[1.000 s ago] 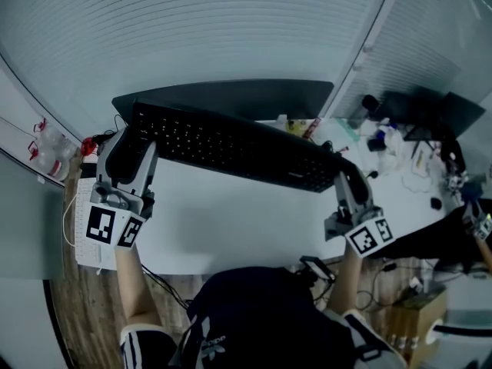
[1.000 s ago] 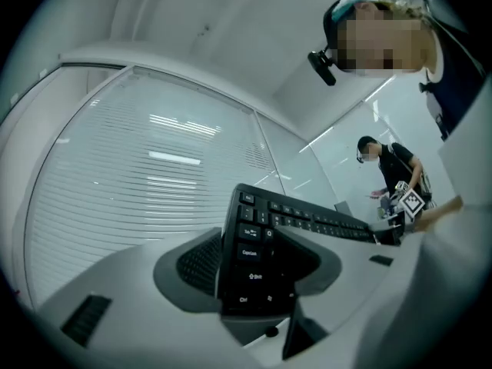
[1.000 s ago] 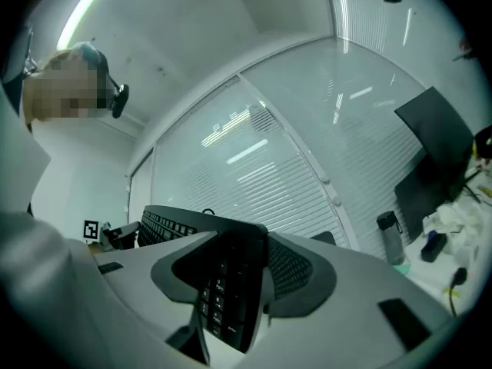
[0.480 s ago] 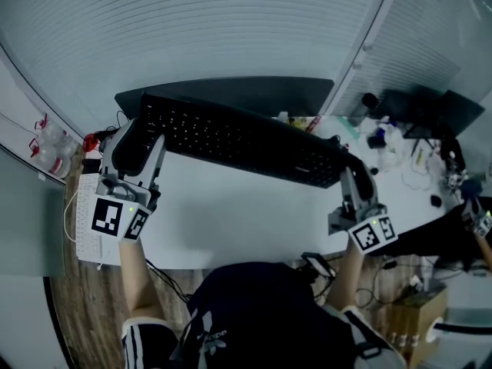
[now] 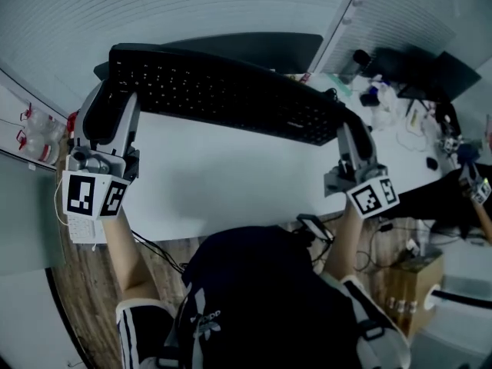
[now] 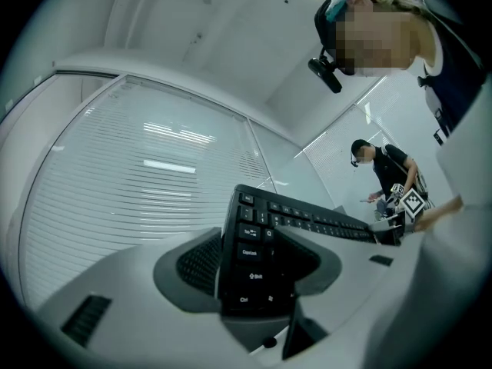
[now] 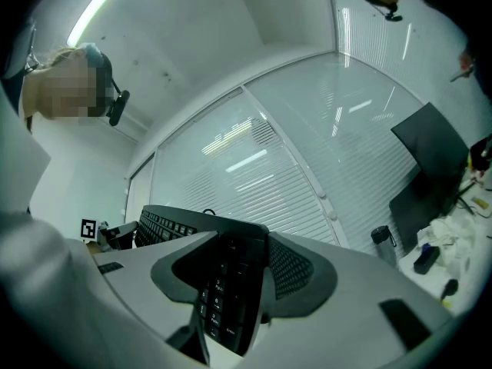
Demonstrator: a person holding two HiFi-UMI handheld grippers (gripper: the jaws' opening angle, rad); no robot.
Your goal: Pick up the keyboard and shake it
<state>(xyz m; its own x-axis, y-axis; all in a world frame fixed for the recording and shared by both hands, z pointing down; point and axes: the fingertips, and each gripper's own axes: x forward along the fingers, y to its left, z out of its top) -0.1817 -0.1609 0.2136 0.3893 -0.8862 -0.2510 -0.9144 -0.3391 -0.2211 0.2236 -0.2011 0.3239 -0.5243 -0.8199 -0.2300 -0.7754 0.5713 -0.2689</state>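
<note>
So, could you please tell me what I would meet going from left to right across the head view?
the left tool, clamped on one end of the keyboard → the keyboard → the right tool, clamped on its other end → the dark monitor

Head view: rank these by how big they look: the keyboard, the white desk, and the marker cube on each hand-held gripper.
1. white desk, the widest visible area.
2. keyboard.
3. left marker cube and right marker cube: nearly alike. The left looks slightly bigger, but that may only be nearness to the camera, so they share a rank.
</note>
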